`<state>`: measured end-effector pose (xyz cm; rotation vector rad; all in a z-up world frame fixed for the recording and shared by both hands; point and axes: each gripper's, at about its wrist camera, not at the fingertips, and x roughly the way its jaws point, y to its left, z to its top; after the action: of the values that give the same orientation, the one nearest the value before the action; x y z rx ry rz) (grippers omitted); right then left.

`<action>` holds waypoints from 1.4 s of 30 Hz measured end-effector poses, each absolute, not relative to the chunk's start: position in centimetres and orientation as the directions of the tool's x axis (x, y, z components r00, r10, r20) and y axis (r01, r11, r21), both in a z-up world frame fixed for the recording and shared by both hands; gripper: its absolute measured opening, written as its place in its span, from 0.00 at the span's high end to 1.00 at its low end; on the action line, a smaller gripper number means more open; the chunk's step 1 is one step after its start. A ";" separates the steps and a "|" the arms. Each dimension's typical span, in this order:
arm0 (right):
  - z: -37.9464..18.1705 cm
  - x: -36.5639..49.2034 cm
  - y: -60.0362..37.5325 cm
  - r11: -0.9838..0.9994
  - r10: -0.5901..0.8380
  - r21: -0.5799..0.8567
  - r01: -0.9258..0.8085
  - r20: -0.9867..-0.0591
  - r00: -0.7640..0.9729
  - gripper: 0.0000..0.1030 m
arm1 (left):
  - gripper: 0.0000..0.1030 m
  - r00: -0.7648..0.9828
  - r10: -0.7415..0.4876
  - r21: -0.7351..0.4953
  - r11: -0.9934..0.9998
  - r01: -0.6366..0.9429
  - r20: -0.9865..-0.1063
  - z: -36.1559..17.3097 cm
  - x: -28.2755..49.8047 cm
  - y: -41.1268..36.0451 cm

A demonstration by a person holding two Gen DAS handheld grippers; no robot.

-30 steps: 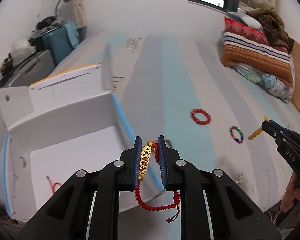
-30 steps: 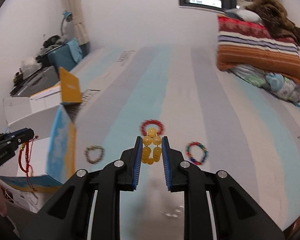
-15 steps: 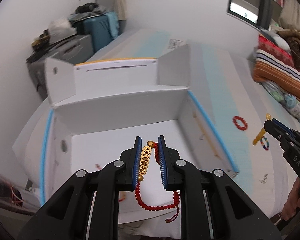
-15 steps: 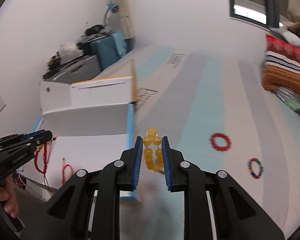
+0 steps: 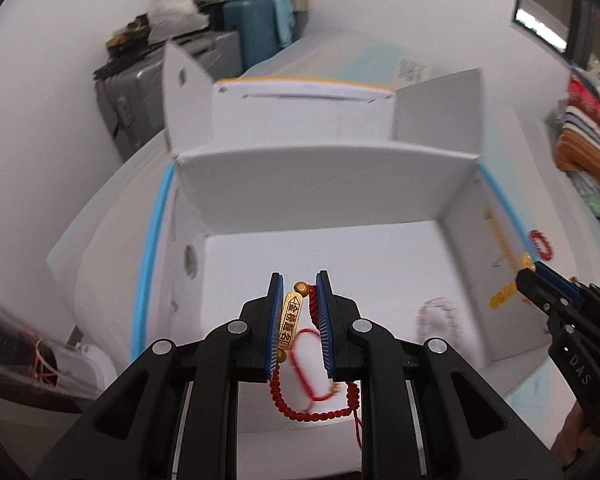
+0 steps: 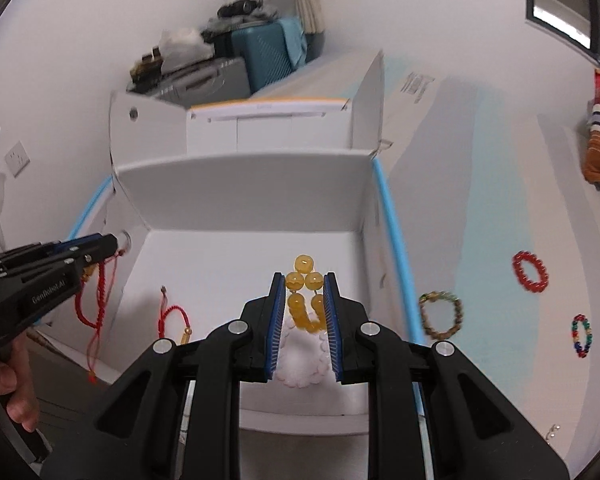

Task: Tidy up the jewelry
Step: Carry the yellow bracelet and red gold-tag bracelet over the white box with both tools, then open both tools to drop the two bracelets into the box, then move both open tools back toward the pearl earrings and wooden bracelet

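Your left gripper (image 5: pixel 298 320) sits low in the centre of the left wrist view, above the open white cardboard box (image 5: pixel 324 184) that fills the middle of the frame. Its jaws are closed on a red braided cord bracelet with a gold bar charm (image 5: pixel 290 322); the charm stands upright between the blue pads, and the cord loops down below them toward the bottom of the frame.

Your right gripper (image 6: pixel 304 312) holds the same low-centre spot in the right wrist view, also over the box (image 6: pixel 244 188). Its jaws are clamped on a bracelet of round amber-yellow beads (image 6: pixel 304 280), with the top beads standing clear above the pad tips.

On the box floor, a pale pink bead bracelet (image 6: pixel 300 360) lies directly under the right gripper, partly hidden by the pads. A second red cord bracelet with a small gold charm (image 6: pixel 174 322) lies to the lower left of it, well apart.

On the striped blue and grey bed sheet (image 6: pixel 480 240) to the right of the box, you can see three more pieces: a brown-green bead bracelet (image 6: pixel 440 316) just beside the box wall, a red bead bracelet (image 6: pixel 530 272) farther right, and a multicoloured bead bracelet (image 6: pixel 580 336) near the right edge. A small silver item (image 6: pixel 553 431) lies at the lower right, too small to identify.
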<state>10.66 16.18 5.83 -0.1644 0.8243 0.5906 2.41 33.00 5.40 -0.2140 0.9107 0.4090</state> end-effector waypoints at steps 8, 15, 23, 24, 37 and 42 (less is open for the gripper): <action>3.0 11.6 18.5 0.823 0.397 0.085 -0.561 -0.792 0.464 0.98 | 0.84 0.480 0.255 0.001 0.884 -0.467 -0.839 2.5 2.8 35.5; 2.3 11.9 18.9 0.824 0.385 0.080 -0.560 -0.805 0.452 0.98 | 0.84 0.469 0.243 -0.002 0.887 -0.462 -0.849 1.3 3.0 35.9; 1.6 11.8 19.1 0.830 0.358 0.062 -0.555 -0.821 0.444 0.95 | 0.81 0.444 0.245 0.012 0.885 -0.465 -0.862 1.1 3.4 35.7; 1.6 11.8 19.2 0.831 0.354 0.059 -0.553 -0.823 0.444 0.95 | 0.81 0.442 0.245 0.012 0.885 -0.466 -0.863 1.1 3.4 35.7; 3.4 10.6 18.5 0.839 0.383 0.069 -0.540 -0.779 0.496 0.34 | 0.31 0.507 0.285 0.016 0.882 -0.470 -0.814 3.5 1.5 34.3; 4.7 10.2 17.0 0.851 0.378 0.054 -0.523 -0.753 0.538 0.21 | 0.10 0.550 0.303 0.014 0.884 -0.467 -0.778 5.2 0.4 33.0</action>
<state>10.24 17.04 4.67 -0.1863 0.8471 0.5393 0.44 32.99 5.18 -0.2039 0.8775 0.4589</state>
